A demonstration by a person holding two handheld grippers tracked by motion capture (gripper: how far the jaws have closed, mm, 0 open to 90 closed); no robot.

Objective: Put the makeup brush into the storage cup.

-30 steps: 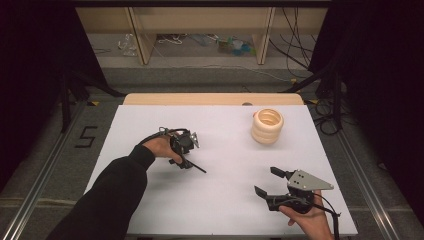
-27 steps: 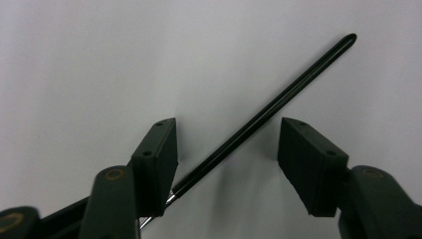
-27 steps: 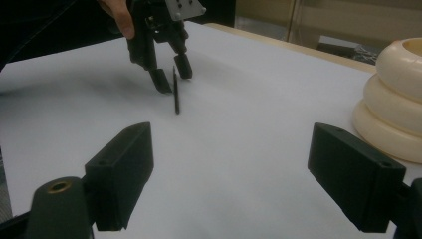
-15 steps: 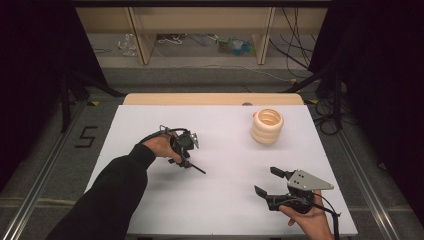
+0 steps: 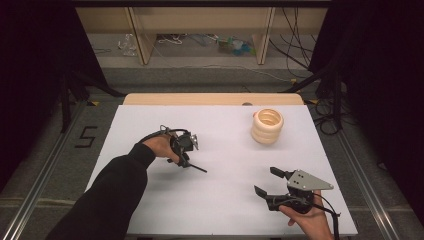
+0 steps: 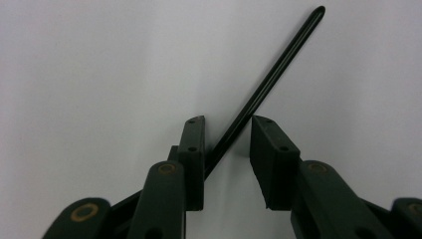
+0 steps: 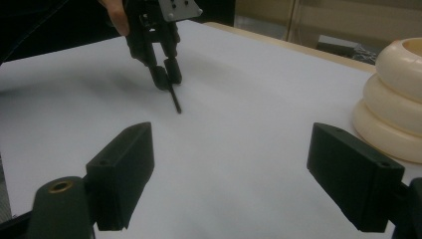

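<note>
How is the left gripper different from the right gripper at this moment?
The left gripper has its jaws narrow, just closing around a thin black rod; a gap remains at one pad. The right gripper has its jaws wide with nothing between them. The left gripper points down at the white table; the right gripper lies nearly level. Both have black jaws.

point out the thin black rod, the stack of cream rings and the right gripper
thin black rod point(image 6: 271, 79), left gripper view, middle of the shaft beyond the fingers
stack of cream rings point(image 5: 267, 127), high view, side of the middle ring
right gripper point(image 5: 267, 181), high view, midway between its open fingertips
</note>
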